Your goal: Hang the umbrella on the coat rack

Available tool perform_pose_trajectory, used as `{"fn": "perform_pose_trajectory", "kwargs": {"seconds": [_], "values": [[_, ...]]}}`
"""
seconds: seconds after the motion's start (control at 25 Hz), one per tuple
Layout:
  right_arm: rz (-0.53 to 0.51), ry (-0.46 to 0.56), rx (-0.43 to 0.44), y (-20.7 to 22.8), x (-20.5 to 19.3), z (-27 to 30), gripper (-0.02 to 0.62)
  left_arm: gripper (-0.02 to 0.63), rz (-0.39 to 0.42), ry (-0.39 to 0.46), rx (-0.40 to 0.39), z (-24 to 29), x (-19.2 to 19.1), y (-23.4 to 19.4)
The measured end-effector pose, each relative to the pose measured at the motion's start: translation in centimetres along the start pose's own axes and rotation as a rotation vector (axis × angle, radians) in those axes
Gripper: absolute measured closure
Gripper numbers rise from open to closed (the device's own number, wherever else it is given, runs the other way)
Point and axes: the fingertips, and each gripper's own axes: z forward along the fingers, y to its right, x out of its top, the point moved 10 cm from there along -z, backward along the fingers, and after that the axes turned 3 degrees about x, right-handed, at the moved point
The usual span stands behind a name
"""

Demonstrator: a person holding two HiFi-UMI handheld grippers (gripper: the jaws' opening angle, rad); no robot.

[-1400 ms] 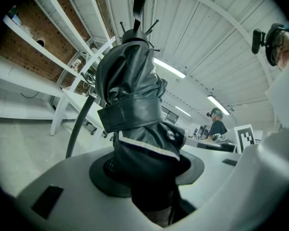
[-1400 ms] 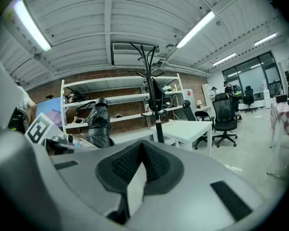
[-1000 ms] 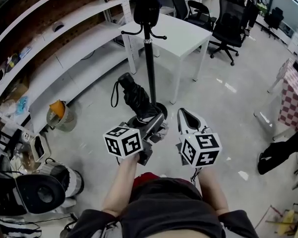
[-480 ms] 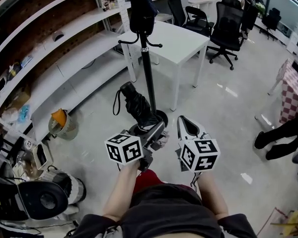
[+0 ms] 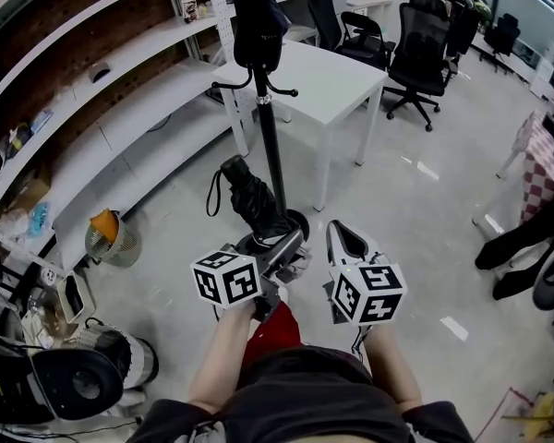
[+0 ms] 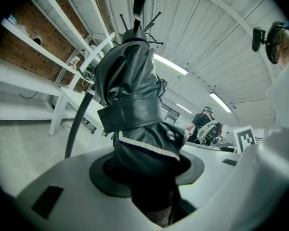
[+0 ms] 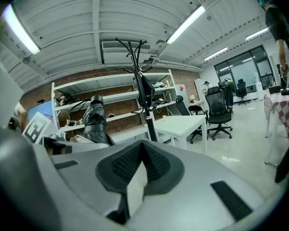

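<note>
A folded black umbrella (image 5: 252,199) sticks up and away from my left gripper (image 5: 282,244), whose jaws are shut on its lower end. In the left gripper view the umbrella (image 6: 135,114) fills the middle, with its wrist strap (image 6: 77,121) hanging to the left. The black coat rack (image 5: 267,146) stands just beyond it, and its base (image 5: 300,220) lies right behind the umbrella. A dark garment (image 5: 254,24) hangs near the rack's top. My right gripper (image 5: 348,240) is beside the left one, shut and holding nothing. The right gripper view shows the rack (image 7: 147,110) ahead and the umbrella (image 7: 95,121) to the left.
A white table (image 5: 337,70) stands right behind the rack, with black office chairs (image 5: 425,44) beyond it. White shelves (image 5: 120,90) run along the left wall. On the floor at left are an orange fan (image 5: 111,221) and a round machine (image 5: 69,363). A person's legs (image 5: 526,247) are at right.
Both grippers and the umbrella have shifted slightly toward the rack. More of the rack's top shows. The person's legs at right have stepped along.
</note>
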Motion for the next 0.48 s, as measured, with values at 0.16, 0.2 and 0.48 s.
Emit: {"fn": "perform_pose_trajectory", "kwargs": {"seconds": [0.16,0.2,0.48], "values": [[0.011,-0.005,-0.033,1.1,0.4,2.2,0.577,0.402,0.016,-0.034,-0.040,2.3,1.0,-1.7],[0.012,-0.004,-0.041,1.4,0.6,2.8,0.577,0.402,0.022,-0.041,-0.052,3.0,1.5,-2.2],[0.028,0.029,-0.118,3.8,3.0,8.2,0.577,0.402,0.031,-0.091,-0.140,8.6,5.1,-6.1]]}}
